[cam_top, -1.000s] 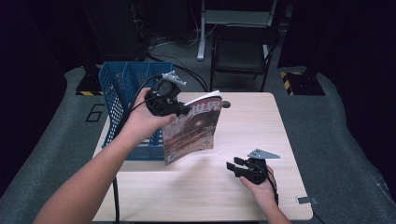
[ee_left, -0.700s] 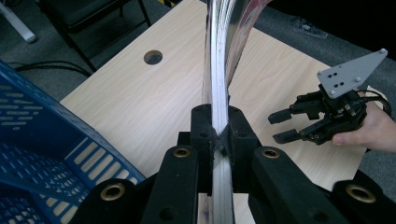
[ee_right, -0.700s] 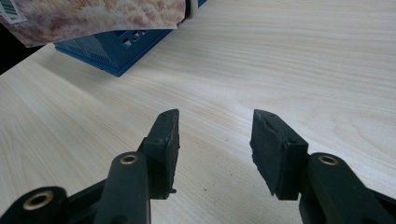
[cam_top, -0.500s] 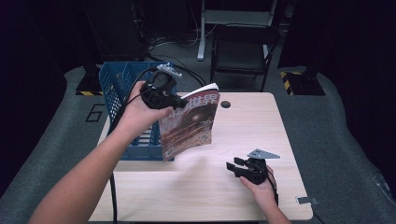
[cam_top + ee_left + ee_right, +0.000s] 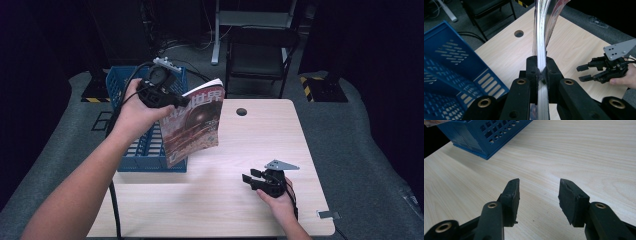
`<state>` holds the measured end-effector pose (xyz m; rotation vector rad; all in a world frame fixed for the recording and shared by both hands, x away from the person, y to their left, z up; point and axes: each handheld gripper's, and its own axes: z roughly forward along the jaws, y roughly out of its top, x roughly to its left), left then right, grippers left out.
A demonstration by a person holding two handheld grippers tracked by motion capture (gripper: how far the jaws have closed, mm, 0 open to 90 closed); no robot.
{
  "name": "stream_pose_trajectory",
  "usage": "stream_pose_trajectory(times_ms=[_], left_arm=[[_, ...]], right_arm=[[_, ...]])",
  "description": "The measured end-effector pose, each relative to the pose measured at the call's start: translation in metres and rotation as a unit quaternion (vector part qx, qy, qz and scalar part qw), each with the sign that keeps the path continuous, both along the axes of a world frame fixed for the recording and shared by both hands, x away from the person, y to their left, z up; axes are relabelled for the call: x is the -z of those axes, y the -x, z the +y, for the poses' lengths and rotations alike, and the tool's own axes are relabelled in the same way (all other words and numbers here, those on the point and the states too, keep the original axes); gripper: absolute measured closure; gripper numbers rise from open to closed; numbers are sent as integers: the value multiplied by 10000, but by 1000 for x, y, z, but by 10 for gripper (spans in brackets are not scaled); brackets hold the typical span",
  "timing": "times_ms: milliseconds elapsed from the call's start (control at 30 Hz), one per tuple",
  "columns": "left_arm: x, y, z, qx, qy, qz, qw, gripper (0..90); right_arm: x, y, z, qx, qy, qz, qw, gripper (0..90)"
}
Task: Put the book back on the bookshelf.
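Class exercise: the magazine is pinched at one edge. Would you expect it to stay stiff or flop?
Likely floppy: the magazine hangs down from the left gripper, and its pages curve beyond the jaws. Probably light, since one edge pinch carries it. Its glossy cover may slip.

Bare forearms, no sleeves showing, black handheld grippers

Left gripper and right gripper are both rocking chunky black jaws with brass-coloured rivets and worn foam pads, black cables trailing, and the right one is wearing a grey three-cornered plate with small holes.
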<state>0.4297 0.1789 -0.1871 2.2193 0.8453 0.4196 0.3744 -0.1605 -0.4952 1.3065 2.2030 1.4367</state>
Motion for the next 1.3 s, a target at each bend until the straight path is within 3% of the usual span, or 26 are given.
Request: stream_pose_trajectory(times_ms=[467, 733, 1267, 1300], left_arm=[[-8, -8, 24, -423, 112, -14, 9990, 841], [-14, -14, 38, -605, 67, -41, 9981, 840], [-22, -21, 70, -1152, 168, -96, 9932, 841], [-21, -21, 71, -1216, 250, -104, 9922, 841]], right_arm=[[1, 0, 0, -18, 1, 16, 10000, 506], [2, 0, 0, -11, 20, 39, 10000, 505], [3, -1, -1, -10, 39, 27, 10000, 503], [3, -1, -1, 0, 31, 33, 10000, 502]])
